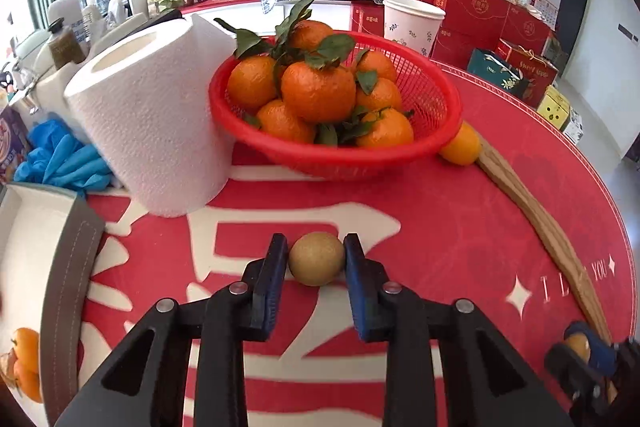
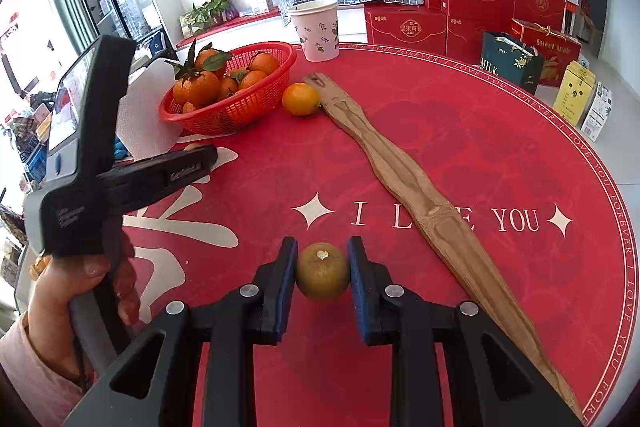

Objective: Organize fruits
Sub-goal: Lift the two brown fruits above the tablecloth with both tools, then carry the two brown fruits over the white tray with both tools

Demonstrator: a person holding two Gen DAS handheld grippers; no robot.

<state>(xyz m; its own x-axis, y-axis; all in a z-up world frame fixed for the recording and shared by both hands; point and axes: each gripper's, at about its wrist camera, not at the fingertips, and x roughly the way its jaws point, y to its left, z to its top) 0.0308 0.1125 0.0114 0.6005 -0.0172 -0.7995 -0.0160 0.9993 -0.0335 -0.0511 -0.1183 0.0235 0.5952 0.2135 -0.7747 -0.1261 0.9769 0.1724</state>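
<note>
My left gripper [image 1: 316, 247] is shut on a small round brown-green fruit [image 1: 316, 261] that rests on the red mat [image 1: 440, 227]; both blue pads touch its sides. My right gripper [image 2: 322, 247] is shut on a small green-orange citrus [image 2: 322, 273], also on the mat. A red mesh basket [image 1: 360, 155] heaped with leafy tangerines [image 1: 318, 95] stands beyond the left gripper. One loose orange [image 2: 301, 99] lies beside the basket [image 2: 240, 115]. In the right wrist view a hand [image 2: 80, 287] holds the left gripper [image 2: 208, 155] at the left.
A paper towel roll [image 1: 152, 115] stands left of the basket, with blue gloves [image 1: 60, 159] behind it. A white grey-rimmed box [image 1: 64, 267] at the left edge holds oranges [image 1: 24, 367]. A long wooden strip [image 2: 420, 195] lies across the mat. A paper cup [image 2: 318, 27] stands at the back.
</note>
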